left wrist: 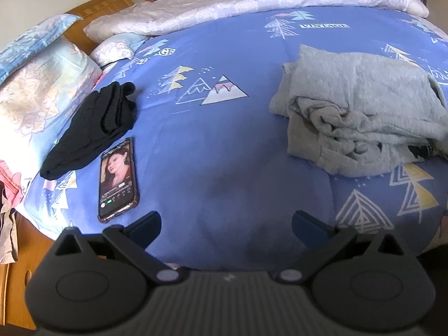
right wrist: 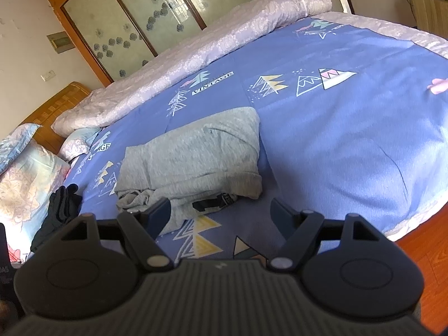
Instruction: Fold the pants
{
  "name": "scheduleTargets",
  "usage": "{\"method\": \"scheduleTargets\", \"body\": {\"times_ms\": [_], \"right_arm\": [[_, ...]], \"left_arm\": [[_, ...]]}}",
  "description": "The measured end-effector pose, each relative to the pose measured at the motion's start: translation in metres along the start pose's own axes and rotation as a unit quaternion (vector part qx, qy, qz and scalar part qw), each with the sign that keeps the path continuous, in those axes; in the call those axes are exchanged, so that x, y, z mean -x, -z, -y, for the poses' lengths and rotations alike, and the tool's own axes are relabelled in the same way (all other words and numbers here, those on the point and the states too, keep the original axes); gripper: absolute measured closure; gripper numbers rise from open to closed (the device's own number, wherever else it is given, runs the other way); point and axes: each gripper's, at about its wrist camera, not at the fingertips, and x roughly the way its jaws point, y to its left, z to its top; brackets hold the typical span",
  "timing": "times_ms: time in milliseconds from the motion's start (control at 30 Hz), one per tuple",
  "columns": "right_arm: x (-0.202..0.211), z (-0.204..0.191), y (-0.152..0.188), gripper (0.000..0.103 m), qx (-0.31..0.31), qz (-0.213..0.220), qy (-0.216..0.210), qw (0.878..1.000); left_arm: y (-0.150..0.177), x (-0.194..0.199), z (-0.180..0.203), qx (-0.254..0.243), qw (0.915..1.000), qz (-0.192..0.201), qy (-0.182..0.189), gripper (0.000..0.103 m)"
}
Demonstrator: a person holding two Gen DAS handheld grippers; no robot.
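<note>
Grey pants (left wrist: 361,109) lie folded in a loose bundle on the blue patterned bedspread (left wrist: 224,145), with a black strip peeking out of the near edge. To one side, well apart from them, black folded socks (left wrist: 92,131) rest just beside a phone (left wrist: 119,179) with a lit screen, near the pillows (left wrist: 36,89). Both the left tongs (left wrist: 226,226) and the right tongs (right wrist: 221,212) stand wide apart, holding nothing, above the bedspread.

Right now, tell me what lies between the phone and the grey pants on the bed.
Nothing but bare blue quilt with its printed mountains. The left wrist view shows the phone at left and the grey pants at right.
</note>
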Motion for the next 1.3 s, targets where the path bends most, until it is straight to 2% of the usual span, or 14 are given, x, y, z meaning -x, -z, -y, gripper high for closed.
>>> {"method": "scheduleTargets", "body": {"times_ms": [400,700,933,1133,1300], "right_arm": [[0.0,-0.002,0.0,0.021,0.005,-0.002,-0.002,1.0],[0.024,-0.005,-0.012,0.019,0.021,0.035,0.02,0.999],[0.044,-0.016,-0.013,0.017,0.045,0.062,0.034,0.996],[0.05,-0.017,-0.011,0.017,0.052,0.076,0.039,0.995],[0.048,-0.017,-0.011,0.017,0.051,0.081,0.031,0.995]], "left_arm": [[-0.012,0.014,0.023,-0.025,0.9985,-0.001,0.048,0.0],[-0.04,0.042,0.055,-0.056,0.9929,0.043,0.096,0.0],[-0.053,0.075,0.068,-0.044,0.9874,0.09,0.122,0.0],[-0.048,0.09,0.07,-0.038,0.9856,0.128,0.103,0.0],[-0.049,0.093,0.068,-0.027,0.9865,0.131,0.094,0.0]]}}
